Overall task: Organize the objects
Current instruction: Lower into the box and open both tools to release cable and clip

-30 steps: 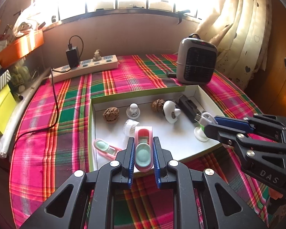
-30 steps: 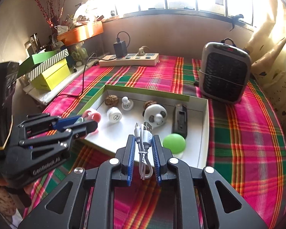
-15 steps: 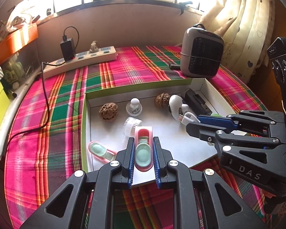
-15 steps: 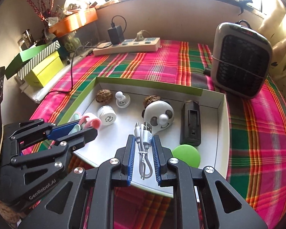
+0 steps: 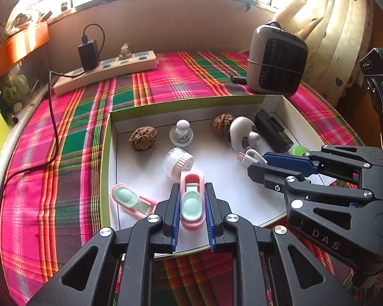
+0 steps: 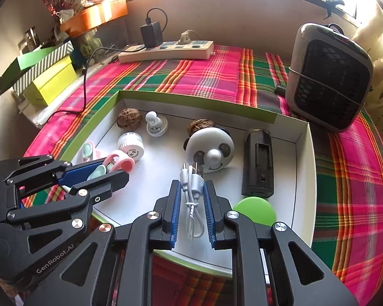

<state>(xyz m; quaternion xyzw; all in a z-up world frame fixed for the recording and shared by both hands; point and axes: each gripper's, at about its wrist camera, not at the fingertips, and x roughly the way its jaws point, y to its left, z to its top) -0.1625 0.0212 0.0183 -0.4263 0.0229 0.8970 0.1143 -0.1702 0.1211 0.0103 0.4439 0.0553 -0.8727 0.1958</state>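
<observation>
Pink clip (image 5: 191, 201) in my left fingers (image 5: 176, 211), white cable (image 6: 192, 191) in my right gripper (image 6: 191, 199); both have dropped closer over the box (image 5: 107, 158), ready for placing.

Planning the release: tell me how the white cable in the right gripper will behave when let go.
The white cable looks floppy: its loop sags below the right gripper. Likely light, since a narrow pinch holds it. It may sprawl over the white tray rather than roll.
</observation>
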